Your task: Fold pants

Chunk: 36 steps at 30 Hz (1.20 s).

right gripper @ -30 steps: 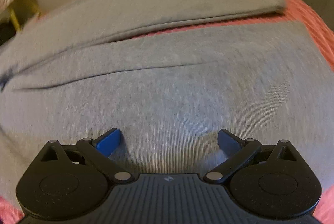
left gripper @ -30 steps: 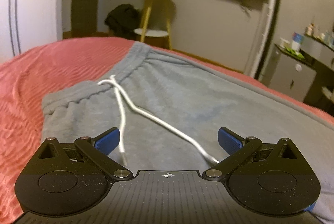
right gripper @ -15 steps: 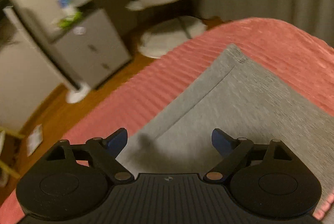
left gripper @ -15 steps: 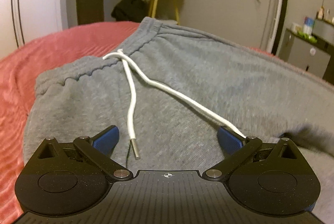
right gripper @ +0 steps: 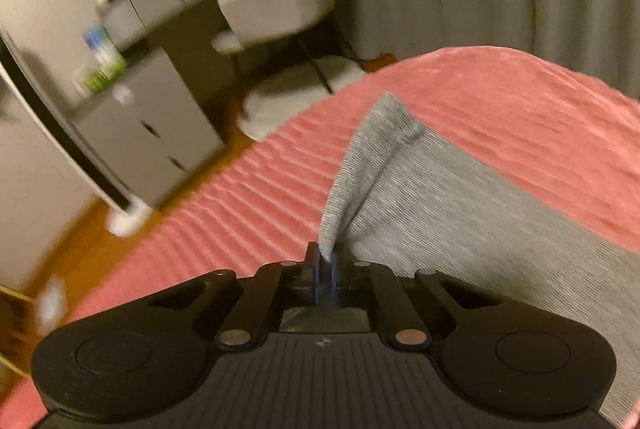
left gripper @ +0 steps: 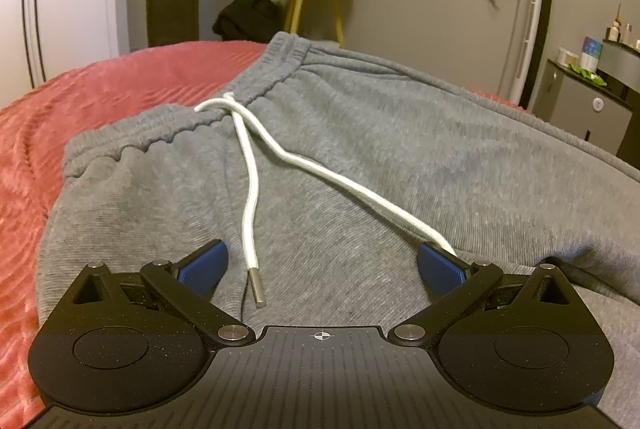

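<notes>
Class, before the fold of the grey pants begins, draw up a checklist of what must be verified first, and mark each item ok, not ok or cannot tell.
1. right gripper shut on the pant leg hem, fabric pinched between its fingers: ok.
2. left gripper gripping the pants: not ok, it is open above the fabric.
3. drawstring clear of the left gripper: not ok, one white strand runs past its right finger.
4. Pants lying flat on the pink bedspread: ok near the waistband.
5. Both legs aligned: cannot tell.
</notes>
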{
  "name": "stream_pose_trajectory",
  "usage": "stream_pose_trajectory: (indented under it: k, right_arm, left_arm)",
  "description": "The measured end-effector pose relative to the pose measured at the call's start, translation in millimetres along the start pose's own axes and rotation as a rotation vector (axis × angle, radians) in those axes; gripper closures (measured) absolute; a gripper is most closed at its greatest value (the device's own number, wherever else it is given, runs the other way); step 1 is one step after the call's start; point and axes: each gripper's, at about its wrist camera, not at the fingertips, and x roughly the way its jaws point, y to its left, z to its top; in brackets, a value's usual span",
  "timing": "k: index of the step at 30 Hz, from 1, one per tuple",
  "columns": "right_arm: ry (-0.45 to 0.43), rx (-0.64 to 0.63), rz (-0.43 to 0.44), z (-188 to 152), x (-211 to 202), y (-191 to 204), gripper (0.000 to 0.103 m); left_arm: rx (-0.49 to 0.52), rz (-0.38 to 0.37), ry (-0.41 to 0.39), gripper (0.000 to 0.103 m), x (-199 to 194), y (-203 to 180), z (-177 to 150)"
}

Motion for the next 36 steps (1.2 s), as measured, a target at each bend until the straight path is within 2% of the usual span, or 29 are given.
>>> stream_pose_trajectory:
  k: [3, 4, 6, 8, 11, 14, 16, 17, 18, 20, 22, 23, 24, 26, 29, 32, 33, 35, 36]
  right_arm:
    - [-0.074, 0.066, 0.138, -18, -57, -41, 0.099]
    - [-0.102, 0.067, 0.159, -29, -79, -57, 0.099]
    - [-0.152, 0.076, 0.184, -55, -114, -82, 0.099]
    - [-0.19, 0.084, 0.167, -83, -138, -104, 0.099]
    - [-0.183, 0.116, 0.154, -113, -141, -125, 0.098]
    - [-0.126, 0.104, 0.164, -111, -130, -132, 0.093]
    - [-0.116, 0.151, 0.195, -108, -124, -140, 0.089]
    - [-0.101, 0.186, 0.211, -110, -121, -144, 0.08]
    - [-0.084, 0.216, 0.233, -110, -115, -150, 0.076]
    - [-0.062, 0.246, 0.254, -113, -108, -153, 0.076]
    - [-0.067, 0.278, 0.293, -112, -108, -156, 0.076]
    - [-0.06, 0.294, 0.314, -112, -106, -156, 0.077]
    - [-0.055, 0.313, 0.337, -112, -105, -157, 0.083]
    - [-0.054, 0.331, 0.366, -113, -98, -156, 0.093]
    - [-0.031, 0.364, 0.38, -112, -87, -160, 0.089]
    - [-0.025, 0.392, 0.393, -115, -81, -164, 0.089]
    - [-0.03, 0.403, 0.401, -115, -78, -165, 0.089]
    - [-0.045, 0.408, 0.416, -116, -75, -164, 0.089]
    - [-0.048, 0.396, 0.418, -115, -74, -163, 0.091]
  left_arm:
    - [-0.006, -0.007, 0.001, 0.0, -2, 2, 1]
    - [-0.011, -0.013, 0.001, 0.0, -3, 3, 2]
    - [-0.017, -0.022, 0.001, 0.0, -6, 5, 4]
    - [-0.024, -0.035, 0.008, 0.0, -11, 7, 9]
    - [-0.077, -0.102, 0.02, 0.0, -23, 11, 28]
    - [-0.137, -0.236, -0.008, 0.0, -31, 11, 55]
    - [-0.145, -0.296, -0.004, 0.0, -22, 2, 79]
    - [-0.151, -0.336, 0.008, 0.0, -13, -4, 92]
    - [-0.166, -0.359, 0.026, 0.0, -1, -11, 104]
    - [-0.194, -0.4, 0.083, 0.003, 26, -26, 123]
    - [-0.22, -0.423, 0.155, 0.024, 56, -40, 138]
    - [-0.221, -0.426, 0.195, 0.025, 72, -46, 142]
    - [-0.221, -0.424, 0.237, 0.026, 89, -52, 145]
    - [-0.23, -0.386, 0.287, 0.033, 115, -60, 149]
    - [-0.245, -0.385, 0.336, 0.037, 145, -68, 154]
    - [-0.281, -0.408, 0.391, 0.045, 167, -76, 152]
    - [-0.285, -0.395, 0.392, 0.049, 170, -78, 151]
    - [-0.268, -0.374, 0.38, 0.065, 172, -81, 151]
    - [-0.253, -0.367, 0.376, 0.081, 171, -83, 151]
